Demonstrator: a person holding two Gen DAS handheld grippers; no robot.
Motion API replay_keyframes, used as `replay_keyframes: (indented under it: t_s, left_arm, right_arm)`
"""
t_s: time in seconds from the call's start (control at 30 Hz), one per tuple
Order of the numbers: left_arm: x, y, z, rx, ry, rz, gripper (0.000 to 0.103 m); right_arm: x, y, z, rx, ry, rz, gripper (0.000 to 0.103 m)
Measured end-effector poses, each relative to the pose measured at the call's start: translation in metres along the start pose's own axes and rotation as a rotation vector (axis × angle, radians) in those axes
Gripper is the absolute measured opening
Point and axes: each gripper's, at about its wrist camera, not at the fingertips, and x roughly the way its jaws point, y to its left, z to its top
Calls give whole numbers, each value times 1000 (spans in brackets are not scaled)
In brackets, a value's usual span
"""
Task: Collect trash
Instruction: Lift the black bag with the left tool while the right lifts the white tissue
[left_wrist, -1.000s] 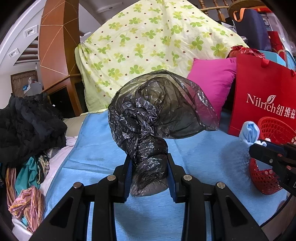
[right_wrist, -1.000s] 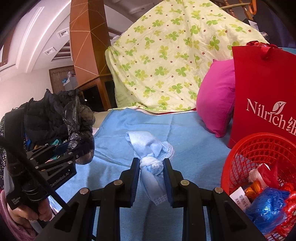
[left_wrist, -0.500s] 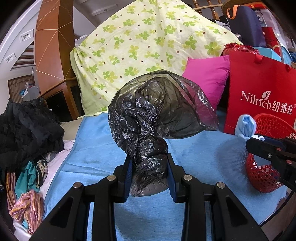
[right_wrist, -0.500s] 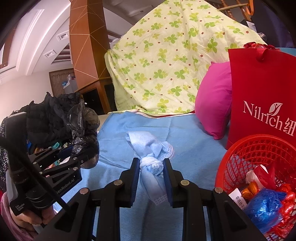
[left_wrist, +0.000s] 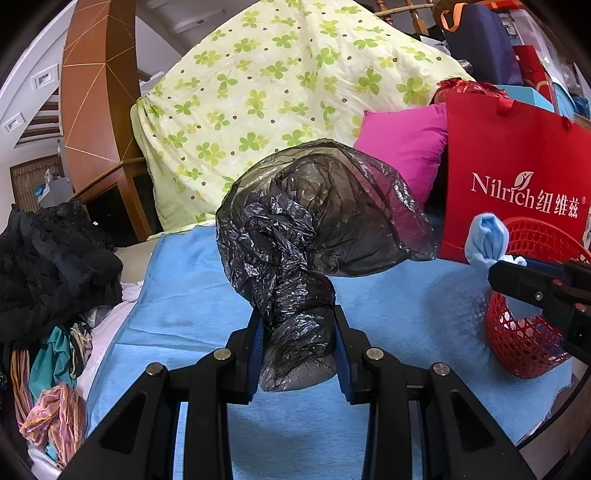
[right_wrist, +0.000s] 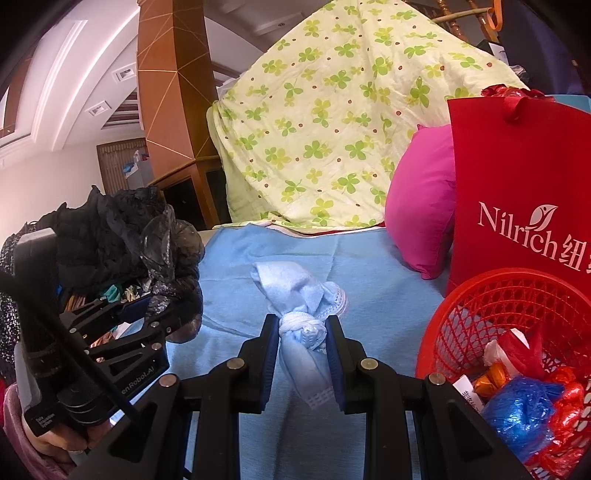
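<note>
Left wrist view: the left gripper (left_wrist: 298, 347) clamps a crumpled black bag (left_wrist: 314, 236) at centre, above the blue sheet (left_wrist: 192, 295); the red basket (left_wrist: 524, 332) sits at 3 o'clock. Right wrist view: the right gripper (right_wrist: 302, 349) pinches a knotted blue cloth (right_wrist: 299, 295); the basket is at 4 o'clock. Both loads look ready for carrying; next, swing each over the basket and release.

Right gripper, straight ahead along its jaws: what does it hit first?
Likely the blue bedsheet, since the right gripper, shut on the knotted blue cloth, tilts slightly down; past that, the clover-print quilt. Depth is unclear.
</note>
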Motion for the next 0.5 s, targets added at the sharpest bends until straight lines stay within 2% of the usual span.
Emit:
replay_keyframes:
  t_s: [0.5]
  left_arm:
    - [3,-7,-3,35,4,-38,35]
  right_arm:
    - [-14,-23,3,21,-27,-13,27]
